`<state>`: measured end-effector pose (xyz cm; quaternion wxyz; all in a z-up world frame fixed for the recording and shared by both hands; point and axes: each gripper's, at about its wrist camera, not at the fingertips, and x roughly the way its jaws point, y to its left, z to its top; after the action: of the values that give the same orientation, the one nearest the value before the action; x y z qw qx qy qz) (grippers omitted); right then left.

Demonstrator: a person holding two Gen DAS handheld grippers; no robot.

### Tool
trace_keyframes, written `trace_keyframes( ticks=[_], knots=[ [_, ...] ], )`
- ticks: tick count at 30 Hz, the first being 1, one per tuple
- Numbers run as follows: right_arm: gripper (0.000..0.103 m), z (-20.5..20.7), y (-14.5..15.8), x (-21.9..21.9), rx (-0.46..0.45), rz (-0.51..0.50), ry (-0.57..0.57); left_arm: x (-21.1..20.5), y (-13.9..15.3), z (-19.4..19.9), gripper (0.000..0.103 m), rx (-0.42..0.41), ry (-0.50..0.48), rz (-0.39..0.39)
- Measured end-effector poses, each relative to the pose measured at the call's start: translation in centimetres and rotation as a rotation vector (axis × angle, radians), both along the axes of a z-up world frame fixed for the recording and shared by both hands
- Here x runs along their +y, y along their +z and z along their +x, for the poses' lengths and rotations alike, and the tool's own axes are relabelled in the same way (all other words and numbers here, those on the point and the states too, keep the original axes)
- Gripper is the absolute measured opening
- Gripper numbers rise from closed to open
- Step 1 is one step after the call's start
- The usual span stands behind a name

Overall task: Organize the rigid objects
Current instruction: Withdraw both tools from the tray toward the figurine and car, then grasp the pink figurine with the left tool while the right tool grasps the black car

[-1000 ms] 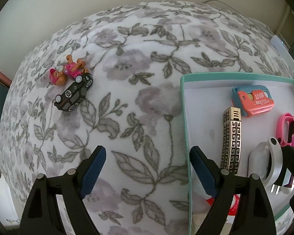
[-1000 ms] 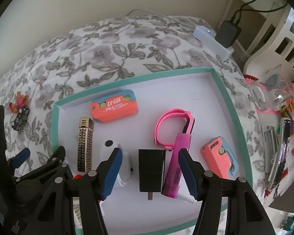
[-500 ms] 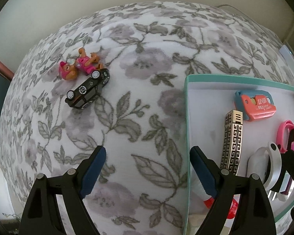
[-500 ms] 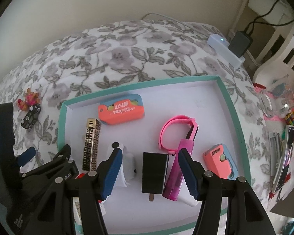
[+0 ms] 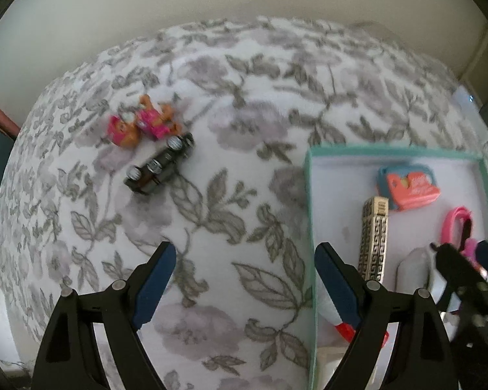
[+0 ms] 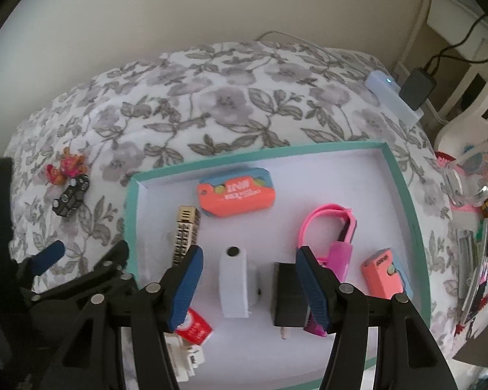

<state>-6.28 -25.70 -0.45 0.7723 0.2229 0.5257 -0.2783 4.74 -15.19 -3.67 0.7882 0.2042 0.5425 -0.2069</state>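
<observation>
Both grippers hover empty above the floral-covered surface [image 5: 231, 169]: the left gripper [image 5: 244, 279] has its fingers spread wide over bare cloth, and the right gripper [image 6: 249, 281] has its fingers about half open above the white block [image 6: 234, 282] in the teal tray [image 6: 131, 214]. The step in hand looks like fetching the last strays, the black toy car [image 5: 159, 167] and pink pup figure [image 5: 143, 125], touching at ten o'clock of the left gripper. Next it must reach out and straddle the car.

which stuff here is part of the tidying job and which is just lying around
Part of the job:
- teal-rimmed tray
- black toy car
- pink toy figure
- coral case, gold bar, pink strap in the tray

Just lying about:
- floral bedspread
- white power strip
- black charger plugged into it
</observation>
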Motion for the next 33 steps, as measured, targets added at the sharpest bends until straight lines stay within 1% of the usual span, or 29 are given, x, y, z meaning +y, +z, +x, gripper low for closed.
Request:
trace_keyframes(
  ticks=[3,7,9,12,15,16,18,20,23,25,29,33],
  knots=[
    [0.063,0.5,0.6,0.4,-0.022,-0.015,0.017,1.1,1.4,0.9,0.089,-0.042,0.027,-0.023],
    [0.063,1.4,1.3,1.1,-0.042,-0.033,0.039,3.3,2.4,2.9,0.089,-0.045,0.099,-0.064],
    [0.063,2.1,1.6,1.6,-0.065,-0.021,0.059,4.7,2.8,3.9,0.088,-0.042,0.143,-0.084],
    [0.063,3.4,2.0,2.6,-0.111,0.016,0.096,7.1,3.2,5.5,0.089,-0.021,0.205,-0.125],
    [0.063,5.2,2.1,3.9,-0.141,0.049,0.142,9.7,2.8,7.7,0.088,0.036,0.276,-0.182],
    [0.063,5.7,2.1,4.3,-0.147,0.054,0.154,10.5,2.7,8.4,0.088,0.048,0.290,-0.192],
    [0.063,7.2,1.7,5.2,-0.156,0.069,0.187,11.9,2.3,9.7,0.088,0.046,0.317,-0.178],
    [0.063,8.7,1.0,6.1,-0.155,0.096,0.211,13.1,1.9,10.9,0.088,0.045,0.329,-0.172],
    [0.063,11.0,-0.3,7.1,-0.162,0.167,0.231,14.4,1.5,12.6,0.088,0.056,0.341,-0.189],
    [0.063,12.8,-1.2,7.5,-0.180,0.232,0.230,15.0,1.4,13.7,0.088,0.058,0.344,-0.205],
    [0.063,15.5,-2.5,8.1,-0.205,0.308,0.214,15.2,1.2,15.3,0.088,0.055,0.342,-0.231],
    [0.063,17.6,-4.1,8.3,-0.194,0.359,0.184,14.5,0.6,16.8,0.088,0.065,0.322,-0.249]
  ],
)
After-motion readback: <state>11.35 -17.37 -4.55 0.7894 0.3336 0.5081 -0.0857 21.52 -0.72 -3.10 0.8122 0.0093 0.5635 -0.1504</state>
